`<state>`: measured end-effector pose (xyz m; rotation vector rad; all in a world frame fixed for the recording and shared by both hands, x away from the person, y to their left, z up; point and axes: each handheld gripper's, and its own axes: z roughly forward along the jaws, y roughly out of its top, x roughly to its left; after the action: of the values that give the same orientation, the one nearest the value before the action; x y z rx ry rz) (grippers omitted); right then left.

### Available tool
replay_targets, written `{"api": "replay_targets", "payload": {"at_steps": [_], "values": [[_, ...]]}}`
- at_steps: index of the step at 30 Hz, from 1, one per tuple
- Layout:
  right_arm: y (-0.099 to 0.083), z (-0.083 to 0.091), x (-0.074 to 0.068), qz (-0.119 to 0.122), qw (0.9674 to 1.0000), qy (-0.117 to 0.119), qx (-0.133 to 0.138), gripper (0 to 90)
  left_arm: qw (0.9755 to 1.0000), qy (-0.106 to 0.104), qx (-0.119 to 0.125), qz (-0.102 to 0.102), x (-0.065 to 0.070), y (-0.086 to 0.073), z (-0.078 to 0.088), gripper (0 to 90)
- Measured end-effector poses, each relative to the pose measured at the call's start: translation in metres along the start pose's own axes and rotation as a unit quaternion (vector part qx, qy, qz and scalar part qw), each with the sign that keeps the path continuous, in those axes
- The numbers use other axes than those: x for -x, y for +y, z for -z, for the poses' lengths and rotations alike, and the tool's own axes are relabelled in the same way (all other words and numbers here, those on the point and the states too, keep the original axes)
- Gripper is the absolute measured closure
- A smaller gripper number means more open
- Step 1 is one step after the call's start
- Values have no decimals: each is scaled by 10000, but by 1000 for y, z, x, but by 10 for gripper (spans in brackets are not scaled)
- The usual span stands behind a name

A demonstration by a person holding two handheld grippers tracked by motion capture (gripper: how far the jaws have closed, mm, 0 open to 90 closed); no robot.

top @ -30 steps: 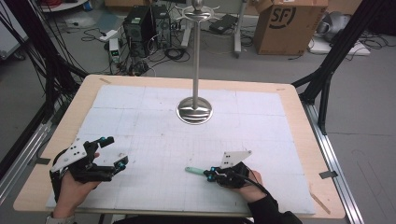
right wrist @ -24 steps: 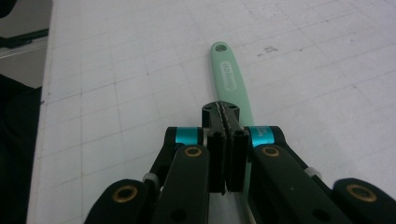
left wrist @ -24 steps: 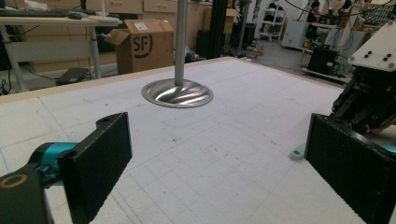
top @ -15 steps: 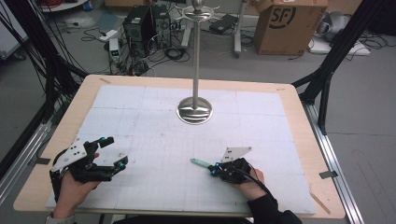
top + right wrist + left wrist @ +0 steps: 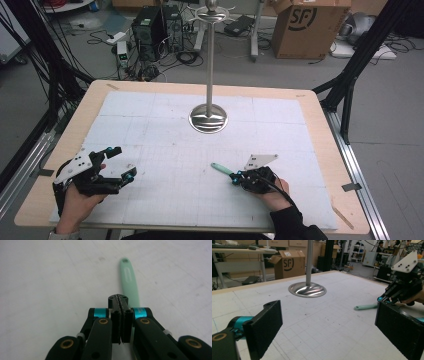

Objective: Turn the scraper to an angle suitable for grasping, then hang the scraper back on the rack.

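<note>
Nearby, slim mint-green plastic handle (image 5: 129, 280) under closed black right tool (image 5: 121, 302).

Count, table (image 5: 320, 125) and around it:
- 1 table, with 1 white gridded mat (image 5: 150, 130) on it
- 1 metal stand (image 5: 208, 118): 1 round base, 1 upright pole
- 1 mint-green handle (image 5: 220, 168) lying on the mat; what tool it belongs to can't be told
- 2 claws: left claw (image 5: 119, 162) and right claw (image 5: 234, 176), each with 2 black jaws
- 2 grey three-cornered plates, 1 per claw
- 2 hands, 1 on each claw
- 1 cardboard box (image 5: 305, 25) on the floor behind the table
- 1 black computer case (image 5: 150, 25) on the floor; cables around it too tangled to count
</note>
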<state>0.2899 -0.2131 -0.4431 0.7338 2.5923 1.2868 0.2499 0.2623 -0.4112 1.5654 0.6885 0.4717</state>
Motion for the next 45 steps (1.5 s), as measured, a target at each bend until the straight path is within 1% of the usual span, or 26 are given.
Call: {"api": "replay_targets", "payload": {"at_steps": [3, 5, 6, 7, 8, 9, 10, 12, 13, 14, 17, 19, 20, 24, 25, 26, 27, 28, 29, 34, 38, 41, 42, 43, 44, 45], "values": [[4, 13, 1, -24, 9998, 16, 203, 893, 10000, 4, 26, -22, -1, 1, 1, 82], [5, 23, 2, -10, 9995, -15, 310, 770, 9999, 70, 73, -41, 0, 1, 2, 82], [5, 23, 2, -10, 9995, -15, 310, 770, 9999, 70, 73, -41, 0, 1, 2, 86], [6, 31, 3, 30, 9990, -94, 432, 665, 9999, 92, 102, -36, 0, 1, 2, 89], [6, 31, 3, 30, 9990, -94, 432, 665, 9999, 104, 132, -35, -1, 1, 3, 89], [5, 38, 4, 3, 9985, -148, 528, 580, 9999, 92, 131, -36, -1, 2, 4, 89], [5, 38, 4, 3, 9985, -148, 528, 580, 9999, 94, 135, -40, -1, 2, 4, 89], [3, 46, 8, -62, 9974, -170, 699, 467, 9999, 99, 123, -26, -1, 2, 4, 89], [3, 46, 8, -62, 9974, -170, 699, 467, 9999, 100, 127, -23, -1, 2, 4, 89], [1, 51, 10, -82, 9969, -164, 761, 401, 9999, 90, 117, -30, -1, 2, 4, 89], [0, 60, 11, -84, 9952, -51, 970, 343, 9999, 81, 74, -17, 0, 1, 2, 89], [0, 63, 11, -82, 9943, -82, 1060, 322, 10000, 69, 55, -29, -1, 1, 2, 89], [0, 68, 11, -47, 9933, -169, 1141, 267, 10000, 75, 45, -27, -1, 1, 2, 89], [-2, 73, 10, 35, 9929, -179, 1174, 264, 10000, 77, 20, -35, 0, 0, 1, 89], [-3, 75, 8, 62, 9928, -261, 1168, 227, 10000, 79, 26, -35, 0, 0, 1, 89], [-3, 75, 8, 62, 9928, -261, 1168, 227, 10000, 76, 28, -28, 0, 0, 1, 89], [-3, 75, 9, 60, 9927, -371, 1146, 174, 10000, 78, 20, -31, -1, 0, 1, 89], [-3, 75, 9, 60, 9927, -371, 1146, 174, 10000, 82, 16, -30, 0, 0, 1, 89], [-4, 76, 10, -1, 9930, -434, 1099, 142, 10000, 81, 12, -27, 0, 0, 1, 89], [-5, 75, 12, -53, 9936, -527, 997, 130, 10000, 55, -2, -14, 0, 0, 1, 89], [0, 70, 10, 19, 9953, -525, 817, 134, 10000, 39, 3, -2, 0, 1, 0, 89], [6, 61, 9, 53, 9976, -464, 506, 143, 10000, 29, -10, -8, 1, 1, 0, 89], [6, 61, 9, 53, 9976, -464, 506, 143, 10000, 22, -32, -25, 1, 1, 0, 89], [7, 58, 9, 74, 9981, -457, 396, 144, 10000, 23, -27, -16, 2, 1, -1, 89], [8, 55, 9, 83, 9986, -444, 259, 146, 10000, 17, -35, -18, 2, 1, -1, 89], [9, 50, 10, 129, 9989, -461, -4, 148, 10000, 6, -50, -38, 2, 1, -1, 89]]}}
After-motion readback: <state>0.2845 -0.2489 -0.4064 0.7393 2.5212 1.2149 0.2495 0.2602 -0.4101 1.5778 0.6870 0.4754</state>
